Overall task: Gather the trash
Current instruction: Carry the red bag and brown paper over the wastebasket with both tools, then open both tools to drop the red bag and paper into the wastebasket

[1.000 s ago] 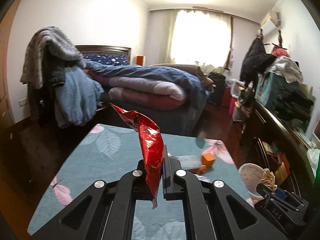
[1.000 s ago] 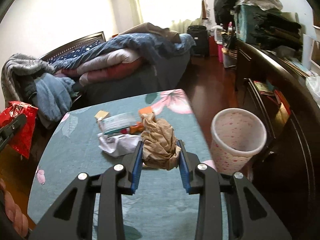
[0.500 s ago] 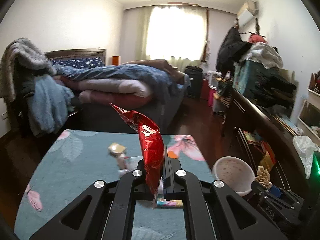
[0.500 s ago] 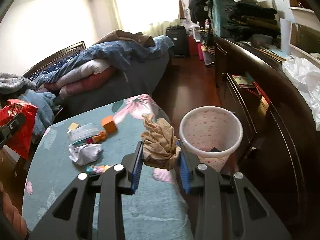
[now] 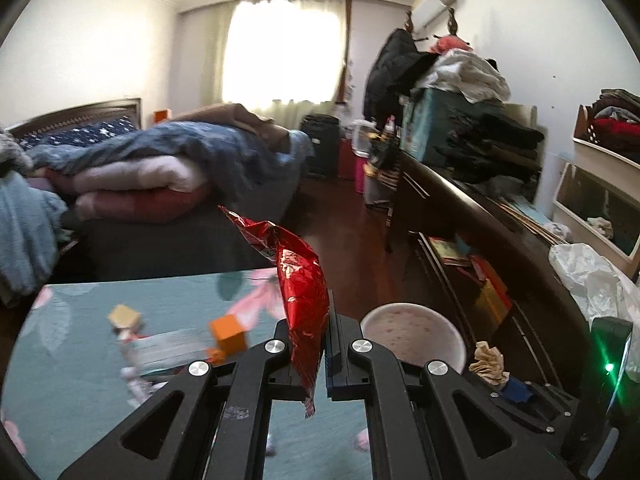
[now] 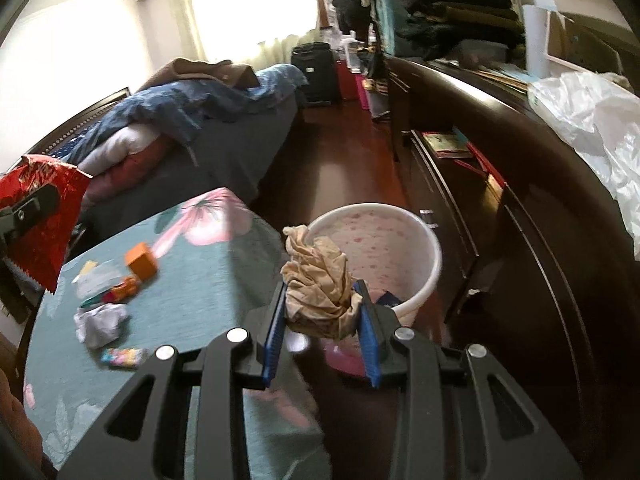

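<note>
Trash is what we carry in both hands: nearest us, our right gripper [image 6: 322, 312] is clamped on a crumpled brown paper wad [image 6: 318, 284], held at the near rim of the white bin [image 6: 424, 276] on the floor, not yet let go. Our left gripper [image 5: 312, 344] pinches a red foil wrapper [image 5: 302, 300] nearly flat between its jaws, over the table's edge beside the bin. Something dark already lies in the bin. Farther out on the teal table [image 6: 208, 280] remain a white tissue ball [image 6: 100, 322], a candy wrapper [image 6: 122, 357], an orange block [image 6: 141, 261] and other scraps, so we judge much is left.
</note>
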`<action>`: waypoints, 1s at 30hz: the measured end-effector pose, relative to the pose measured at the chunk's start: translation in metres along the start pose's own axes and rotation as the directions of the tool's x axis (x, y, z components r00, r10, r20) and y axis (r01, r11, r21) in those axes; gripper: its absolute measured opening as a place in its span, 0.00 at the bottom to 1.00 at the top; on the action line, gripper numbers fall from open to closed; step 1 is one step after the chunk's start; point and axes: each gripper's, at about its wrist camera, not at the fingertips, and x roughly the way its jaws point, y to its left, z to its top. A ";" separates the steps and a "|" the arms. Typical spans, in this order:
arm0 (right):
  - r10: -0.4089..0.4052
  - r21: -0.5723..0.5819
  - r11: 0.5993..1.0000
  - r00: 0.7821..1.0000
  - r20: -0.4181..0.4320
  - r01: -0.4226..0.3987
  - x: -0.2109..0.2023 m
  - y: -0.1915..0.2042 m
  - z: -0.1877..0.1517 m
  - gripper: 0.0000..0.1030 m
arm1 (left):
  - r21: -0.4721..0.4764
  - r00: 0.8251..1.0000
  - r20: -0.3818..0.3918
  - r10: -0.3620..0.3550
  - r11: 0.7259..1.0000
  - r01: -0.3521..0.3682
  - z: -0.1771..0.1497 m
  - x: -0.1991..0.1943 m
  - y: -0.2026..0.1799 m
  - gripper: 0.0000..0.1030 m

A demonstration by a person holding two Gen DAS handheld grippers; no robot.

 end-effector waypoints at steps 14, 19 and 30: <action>-0.060 0.055 0.997 0.998 -0.026 0.062 0.070 -0.053 0.022 0.34 | 0.021 0.986 -0.115 -0.124 0.992 0.127 0.015 0.105 -0.062 0.04; -0.070 0.047 0.996 0.997 -0.036 0.072 0.093 -0.064 0.025 0.34 | 0.045 0.982 -0.125 -0.139 0.988 0.145 0.016 0.128 -0.082 0.05; -0.083 0.036 0.996 0.995 -0.055 0.085 0.134 -0.070 0.027 0.34 | 0.048 0.960 -0.188 -0.208 0.974 0.220 0.015 0.177 -0.103 0.06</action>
